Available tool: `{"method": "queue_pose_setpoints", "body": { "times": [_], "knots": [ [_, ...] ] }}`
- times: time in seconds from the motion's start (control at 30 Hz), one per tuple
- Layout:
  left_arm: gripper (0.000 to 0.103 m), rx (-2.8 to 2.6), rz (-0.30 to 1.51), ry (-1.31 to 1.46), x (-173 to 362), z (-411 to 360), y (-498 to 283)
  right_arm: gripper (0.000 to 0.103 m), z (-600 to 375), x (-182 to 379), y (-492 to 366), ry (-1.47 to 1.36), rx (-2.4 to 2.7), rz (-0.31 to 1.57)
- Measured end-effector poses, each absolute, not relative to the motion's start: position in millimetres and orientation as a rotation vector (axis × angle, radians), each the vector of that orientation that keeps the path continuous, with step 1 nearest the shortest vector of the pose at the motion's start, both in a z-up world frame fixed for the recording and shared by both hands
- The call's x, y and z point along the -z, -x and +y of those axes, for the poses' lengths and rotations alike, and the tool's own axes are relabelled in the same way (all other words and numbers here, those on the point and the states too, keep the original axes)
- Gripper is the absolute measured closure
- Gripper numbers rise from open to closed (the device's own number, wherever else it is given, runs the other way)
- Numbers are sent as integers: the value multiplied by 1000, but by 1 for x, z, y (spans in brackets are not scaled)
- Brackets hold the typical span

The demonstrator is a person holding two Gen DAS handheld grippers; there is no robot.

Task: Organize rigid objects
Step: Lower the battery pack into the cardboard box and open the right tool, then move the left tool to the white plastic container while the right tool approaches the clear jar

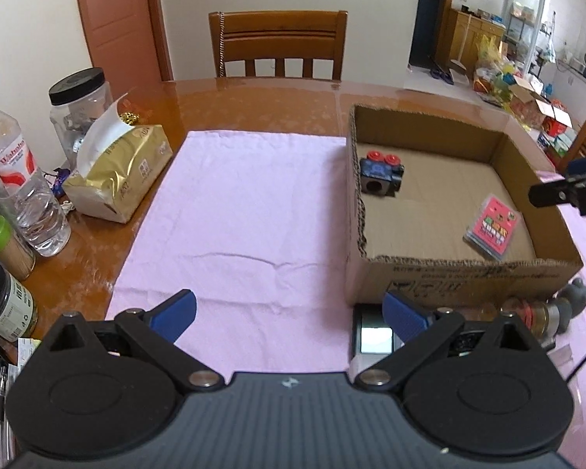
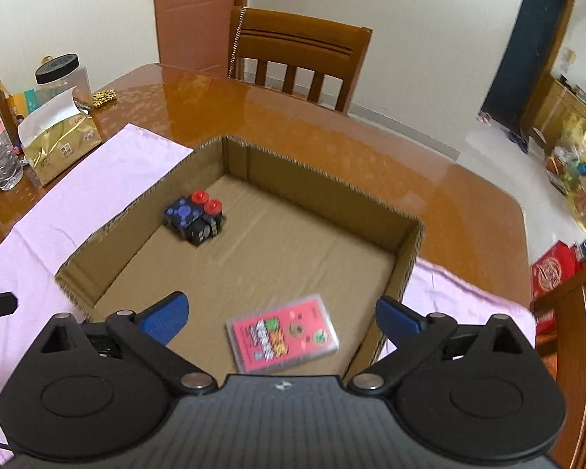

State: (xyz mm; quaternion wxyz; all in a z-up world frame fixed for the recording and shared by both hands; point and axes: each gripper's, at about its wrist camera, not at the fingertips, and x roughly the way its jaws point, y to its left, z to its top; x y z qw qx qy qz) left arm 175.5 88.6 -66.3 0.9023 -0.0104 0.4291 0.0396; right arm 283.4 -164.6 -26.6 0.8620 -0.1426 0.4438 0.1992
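A: Cardboard box (image 2: 230,164) filling centre frame, right wrist view. Pink card pack (image 2: 283,338) flat on its floor, lower centre, between but clear of the right gripper (image 2: 283,314) pads; jaws fully wide, empty.

B: Left gripper (image 1: 289,312) wide, empty. Small device (image 1: 375,338) lower right, beside right pad, nearer this hand.

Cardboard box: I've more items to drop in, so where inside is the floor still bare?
In the cardboard box, the middle and far right corner are bare, between the blue toy block at the far left and the pink card case at the near wall. Outside, the pink cloth left of the box is bare; items crowd its near wall.
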Motion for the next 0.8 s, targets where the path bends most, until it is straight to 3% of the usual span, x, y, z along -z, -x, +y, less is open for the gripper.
{"method": "queue_pose_setpoints", "body": {
  "times": [0.8],
  "knots": [
    [2, 160, 929, -97, 97, 27, -146, 0, -198, 110, -113, 171, -211, 1118]
  ]
}}
